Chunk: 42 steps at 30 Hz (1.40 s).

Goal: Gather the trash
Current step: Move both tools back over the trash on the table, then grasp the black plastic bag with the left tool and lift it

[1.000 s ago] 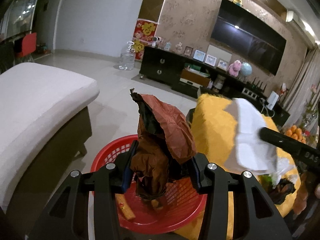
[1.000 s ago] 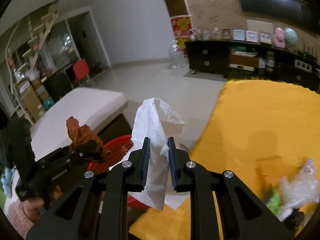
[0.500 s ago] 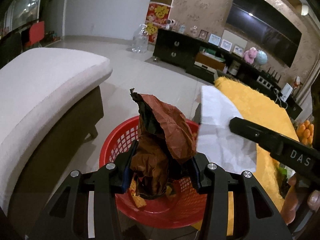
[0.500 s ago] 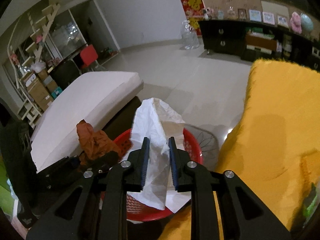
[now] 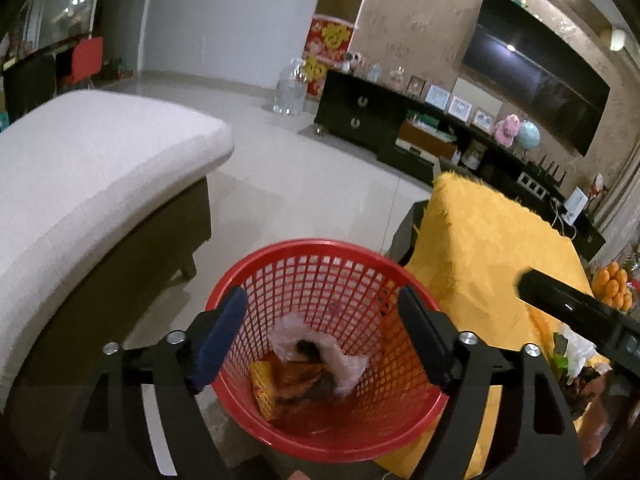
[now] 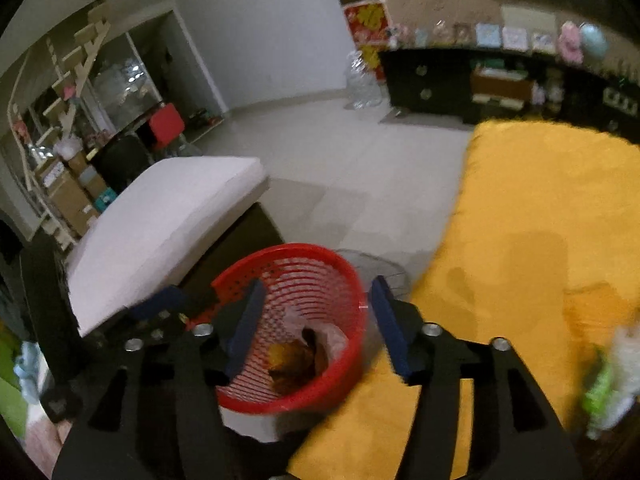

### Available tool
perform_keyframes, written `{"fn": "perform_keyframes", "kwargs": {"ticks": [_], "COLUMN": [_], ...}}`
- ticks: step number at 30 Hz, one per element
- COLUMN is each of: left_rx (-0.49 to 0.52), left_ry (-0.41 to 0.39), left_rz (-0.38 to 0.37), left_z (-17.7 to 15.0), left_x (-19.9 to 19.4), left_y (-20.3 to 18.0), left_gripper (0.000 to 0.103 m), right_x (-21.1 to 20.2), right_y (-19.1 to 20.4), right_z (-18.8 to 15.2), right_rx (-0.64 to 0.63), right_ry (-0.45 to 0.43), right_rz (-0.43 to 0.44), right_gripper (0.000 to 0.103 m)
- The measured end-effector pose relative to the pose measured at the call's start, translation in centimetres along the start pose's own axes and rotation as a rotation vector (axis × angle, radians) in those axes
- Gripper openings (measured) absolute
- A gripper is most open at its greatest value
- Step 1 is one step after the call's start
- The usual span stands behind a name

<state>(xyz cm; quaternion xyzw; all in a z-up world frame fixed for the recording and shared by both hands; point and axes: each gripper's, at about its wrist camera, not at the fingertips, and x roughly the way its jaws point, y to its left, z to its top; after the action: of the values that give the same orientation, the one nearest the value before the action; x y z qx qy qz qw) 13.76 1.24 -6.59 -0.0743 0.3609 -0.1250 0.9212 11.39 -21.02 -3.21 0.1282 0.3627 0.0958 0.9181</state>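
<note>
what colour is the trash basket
Red, a plastic mesh basket; clearest in the left wrist view.

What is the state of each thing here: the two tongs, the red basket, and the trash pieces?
left tongs: jaws opening, nothing between them, above the basket
right tongs: jaws opening, nothing between them
red basket: upright on the floor, holding trash
white paper: crumpled, lying in the basket
brown wrapper: lying in the basket under the paper
leftover trash: lying on the yellow cloth, not collected

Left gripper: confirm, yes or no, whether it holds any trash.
No, the left gripper is opening with nothing between its fingers; the trash lies in the red basket.
</note>
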Motion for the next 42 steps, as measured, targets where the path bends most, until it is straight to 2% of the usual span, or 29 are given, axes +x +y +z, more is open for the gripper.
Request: {"fn": "perform_keyframes", "kwargs": {"ticks": [4, 6, 9, 13, 16, 19, 22, 28, 33, 39, 42], "left_rx": [0.029, 0.049, 0.084, 0.143, 0.178, 0.21, 0.242, 0.288, 0.353, 0.473, 0.536], "left_ry": [-0.034, -0.043, -0.042, -0.027, -0.008, 0.008, 0.019, 0.054, 0.093, 0.154, 0.186], "left_rz": [-0.012, -0.015, -0.033, -0.046, -0.061, -0.073, -0.091, -0.124, -0.171, -0.267, -0.338], "left_z": [-0.1, -0.1, -0.7, -1.7, -2.8, -3.7, -4.4, -5.4, -5.5, -5.2, -5.3], "left_x": [-0.5, -0.5, -0.7, -0.6, -0.5, -0.4, -0.6, -0.6, -0.2, 1.0, 1.5], "left_y": [-1.3, -2.0, -3.2, -5.2, -6.6, -7.9, -9.2, -11.4, -14.0, -18.6, -21.5], "left_gripper": [0.081, 0.081, 0.081, 0.081, 0.081, 0.081, 0.081, 0.081, 0.081, 0.081, 0.081], "right_x": [-3.4, -5.7, -9.3, -13.3, -16.5, -18.8, -20.2, -21.7, -21.4, -20.3, -19.9], "right_y": [-2.3, -4.0, -7.0, -11.3, -15.1, -18.4, -20.4, -23.9, -25.4, -27.8, -28.2], "right_z": [-1.6, -2.9, -5.1, -7.8, -9.8, -10.8, -11.8, -13.4, -12.7, -11.4, -10.9], "right_rx": [-0.021, -0.017, -0.012, 0.024, 0.081, 0.187, 0.234, 0.362, 0.421, 0.478, 0.483], "right_ry": [-0.047, -0.078, -0.113, -0.152, -0.198, -0.23, -0.261, -0.263, -0.236, -0.189, -0.176], "right_rz": [-0.101, -0.166, -0.27, -0.41, -0.553, -0.595, -0.667, -0.693, -0.694, -0.692, -0.71], "right_gripper": [0.067, 0.074, 0.079, 0.08, 0.081, 0.081, 0.081, 0.081, 0.082, 0.082, 0.082]}}
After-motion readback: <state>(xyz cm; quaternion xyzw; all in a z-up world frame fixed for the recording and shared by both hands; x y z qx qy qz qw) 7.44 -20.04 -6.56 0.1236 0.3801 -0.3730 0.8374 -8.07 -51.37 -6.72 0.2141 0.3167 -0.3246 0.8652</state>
